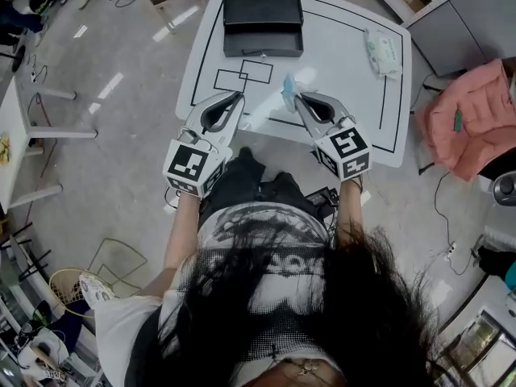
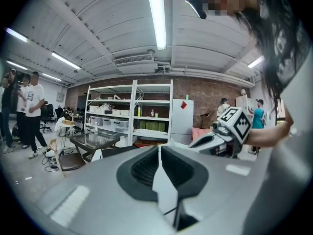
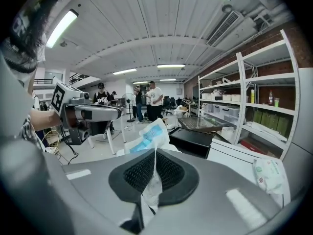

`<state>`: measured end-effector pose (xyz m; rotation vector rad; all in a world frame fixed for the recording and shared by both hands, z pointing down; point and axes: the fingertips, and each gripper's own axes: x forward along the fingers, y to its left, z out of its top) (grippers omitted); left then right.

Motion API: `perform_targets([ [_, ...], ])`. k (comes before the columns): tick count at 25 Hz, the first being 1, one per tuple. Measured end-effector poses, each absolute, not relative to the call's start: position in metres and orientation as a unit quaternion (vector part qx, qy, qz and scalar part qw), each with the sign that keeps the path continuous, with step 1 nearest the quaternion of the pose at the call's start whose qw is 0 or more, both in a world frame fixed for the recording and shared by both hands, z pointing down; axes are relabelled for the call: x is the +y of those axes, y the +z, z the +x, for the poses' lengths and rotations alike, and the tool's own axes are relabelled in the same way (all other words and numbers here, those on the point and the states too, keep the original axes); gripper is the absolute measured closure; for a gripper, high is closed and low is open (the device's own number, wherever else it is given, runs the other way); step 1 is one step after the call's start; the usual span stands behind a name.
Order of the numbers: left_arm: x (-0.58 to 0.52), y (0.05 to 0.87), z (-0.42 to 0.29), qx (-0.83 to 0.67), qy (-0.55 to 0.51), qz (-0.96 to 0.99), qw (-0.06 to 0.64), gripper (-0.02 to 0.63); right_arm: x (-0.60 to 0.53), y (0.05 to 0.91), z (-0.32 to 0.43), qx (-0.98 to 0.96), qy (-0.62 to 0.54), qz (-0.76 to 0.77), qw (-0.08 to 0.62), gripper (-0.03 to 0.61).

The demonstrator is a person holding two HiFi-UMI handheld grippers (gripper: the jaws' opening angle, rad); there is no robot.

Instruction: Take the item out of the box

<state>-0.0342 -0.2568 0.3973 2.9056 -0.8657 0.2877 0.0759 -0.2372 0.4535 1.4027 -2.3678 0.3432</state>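
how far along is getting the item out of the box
Done: the packet is out, well clear of the box. In hand: the right gripper is shut on it over the table. Left: probably setting it down. The left gripper is shut, empty.

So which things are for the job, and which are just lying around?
For the job:
- box, on the table
- packet, pinched in the right gripper
- left gripper, shut and empty

Just lying about:
- wipes pack, on the table
- pink jacket, off the table to the right
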Motion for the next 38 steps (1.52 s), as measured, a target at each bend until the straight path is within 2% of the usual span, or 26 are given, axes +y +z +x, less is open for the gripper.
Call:
perform_targets([
  [19, -0.154, 0.395, 0.019, -0.292, 0.093, 0.951, 0.038, 0.614, -0.132, 0.436, 0.118, -0.849, 0.107, 0.497, 0.145, 0.568],
  [38, -0.125, 0.397, 0.042, -0.286, 0.096, 0.953, 0.025, 0.614, -0.104, 0.441, 0.134, -0.852, 0.096, 0.495, 0.145, 0.568],
])
